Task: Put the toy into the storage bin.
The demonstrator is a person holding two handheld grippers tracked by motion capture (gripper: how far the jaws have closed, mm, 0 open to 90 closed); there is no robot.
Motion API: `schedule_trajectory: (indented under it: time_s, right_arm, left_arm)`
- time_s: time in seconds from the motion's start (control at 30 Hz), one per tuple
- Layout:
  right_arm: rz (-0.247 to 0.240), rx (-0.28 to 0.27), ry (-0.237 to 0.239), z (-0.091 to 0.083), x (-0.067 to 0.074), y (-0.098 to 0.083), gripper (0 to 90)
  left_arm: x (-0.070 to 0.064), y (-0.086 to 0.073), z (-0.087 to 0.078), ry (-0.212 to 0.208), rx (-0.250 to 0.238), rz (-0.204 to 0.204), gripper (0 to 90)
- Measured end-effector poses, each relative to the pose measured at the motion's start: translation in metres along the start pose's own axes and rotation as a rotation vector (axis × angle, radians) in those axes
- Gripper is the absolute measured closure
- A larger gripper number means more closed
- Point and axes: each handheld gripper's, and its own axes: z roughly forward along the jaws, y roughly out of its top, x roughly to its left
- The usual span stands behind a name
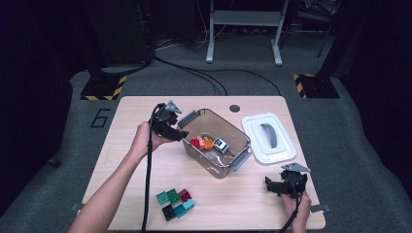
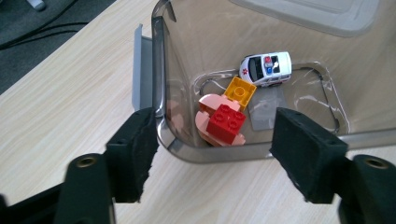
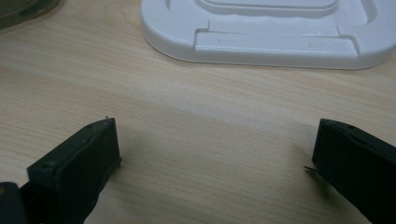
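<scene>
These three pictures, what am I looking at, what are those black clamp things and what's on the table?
A person sits at a table holding a hand-held gripper in each hand. The top picture looks down from above; the other two come from cameras riding on each gripper, looking along its black jaws.

The left gripper is at the edge of a clear bin, jaws open, nothing between them. In the bin lie a red brick, an orange brick, a pink piece and a toy car.

The right gripper rests open and empty near the white lid. More bricks wait near the front edge.
</scene>
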Motion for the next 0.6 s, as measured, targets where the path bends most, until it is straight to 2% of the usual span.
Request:
schedule_trajectory:
  time_s: [0.13, 0.3, 0.47, 0.6]
  right_arm:
    - [0.001, 0.000, 0.000, 0.000, 0.000, 0.000, 0.0]
    - [0.000, 0.000, 0.000, 0.000, 0.000, 0.000, 0.0]
    - [0.001, -0.001, 0.000, 0.000, 0.000, 0.000, 0.0]
    - [0.001, 0.000, 0.000, 0.000, 0.000, 0.000, 0.0]
  left_arm:
    - [-0.003, -0.010, -0.009, 0.011, -0.014, -0.004, 23.4]
    - [-0.004, -0.028, -0.017, 0.012, -0.010, -0.011, 19.6]
    - [-0.005, -0.048, -0.020, 0.009, -0.013, -0.037, 15.7]
    - [-0.008, -0.066, -0.021, 0.003, -0.006, -0.041, 14.4]
